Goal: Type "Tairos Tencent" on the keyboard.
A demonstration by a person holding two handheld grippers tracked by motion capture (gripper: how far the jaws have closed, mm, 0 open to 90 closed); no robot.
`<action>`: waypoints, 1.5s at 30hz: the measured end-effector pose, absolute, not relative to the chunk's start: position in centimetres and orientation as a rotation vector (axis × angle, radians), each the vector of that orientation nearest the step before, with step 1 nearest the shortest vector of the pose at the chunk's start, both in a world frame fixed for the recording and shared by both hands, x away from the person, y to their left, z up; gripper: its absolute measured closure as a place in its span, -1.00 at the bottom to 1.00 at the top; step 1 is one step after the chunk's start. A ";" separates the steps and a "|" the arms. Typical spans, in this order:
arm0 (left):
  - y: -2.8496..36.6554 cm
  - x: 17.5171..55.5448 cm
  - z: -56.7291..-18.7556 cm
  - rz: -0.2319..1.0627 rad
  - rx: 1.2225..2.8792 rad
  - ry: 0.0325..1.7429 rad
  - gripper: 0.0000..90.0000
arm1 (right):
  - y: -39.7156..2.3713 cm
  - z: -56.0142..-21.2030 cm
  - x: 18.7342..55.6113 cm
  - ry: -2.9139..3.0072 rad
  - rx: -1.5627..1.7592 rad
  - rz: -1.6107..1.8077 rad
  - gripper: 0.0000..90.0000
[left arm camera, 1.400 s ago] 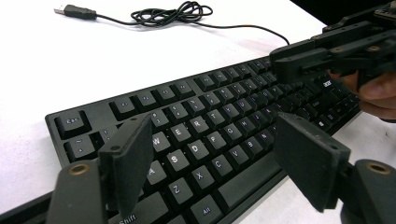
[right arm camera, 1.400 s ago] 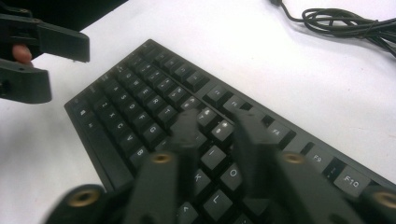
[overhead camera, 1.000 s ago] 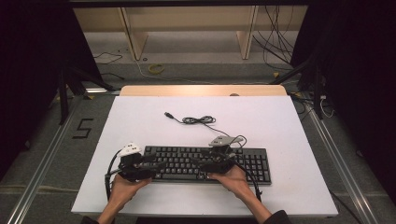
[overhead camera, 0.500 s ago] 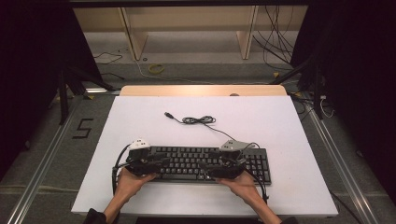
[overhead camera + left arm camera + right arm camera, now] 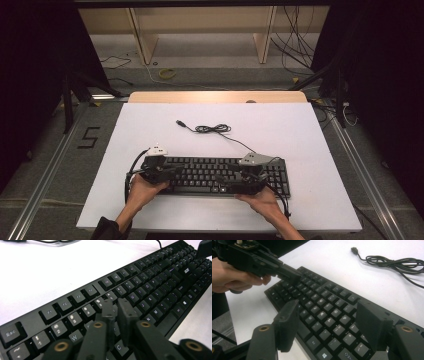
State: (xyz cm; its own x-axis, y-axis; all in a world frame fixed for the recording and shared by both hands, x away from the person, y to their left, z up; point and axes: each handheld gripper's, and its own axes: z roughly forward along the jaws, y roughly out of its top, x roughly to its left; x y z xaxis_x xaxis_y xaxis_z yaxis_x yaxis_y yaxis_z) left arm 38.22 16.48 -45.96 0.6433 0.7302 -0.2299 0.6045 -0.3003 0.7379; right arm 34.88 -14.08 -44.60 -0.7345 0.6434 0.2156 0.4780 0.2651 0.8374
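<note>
A black keyboard (image 5: pixel 220 176) lies along the near part of the white table (image 5: pixel 300 135), its cable (image 5: pixel 212 129) running from its far edge to a loose coil farther back, with the plug end lying bare on the white surface to the coil's left. The left gripper (image 5: pixel 116 310) hovers over the keyboard's left end, its jaws pressed almost together with just a thin slit between them, their tips above the number and letter rows. The right gripper (image 5: pixel 329 326) sits over the right half with its jaws spread wide and nothing between them except the keys below. Whether either gripper's tips touch the keys cannot be told. Each hand (image 5: pixel 145 190) comes in from the near edge, and the grippers cover part of the key rows from above. In the left gripper view the keyboard's near left corner is cut off by the frame. Beyond the table's far edge stand pale wooden shelf legs (image 5: pixel 145 37) on a grey floor (image 5: pixel 210 75) strewn with cables; a dark "5" marking (image 5: pixel 89 137) lies on the floor to the left, and darkness closes in on both sides
</note>
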 end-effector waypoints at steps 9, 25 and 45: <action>16.1 38.7 -46.3 0.178 2.036 1.045 0.98 | -14.2 -44.5 34.4 2.359 1.046 1.475 -0.19; 15.8 39.3 -47.1 0.172 2.066 1.072 0.99 | -14.2 -44.5 34.3 2.361 1.043 1.474 -0.21; 15.6 39.4 -47.6 0.184 2.094 1.089 0.99 | -14.1 -44.6 34.2 2.364 1.045 1.473 -0.21</action>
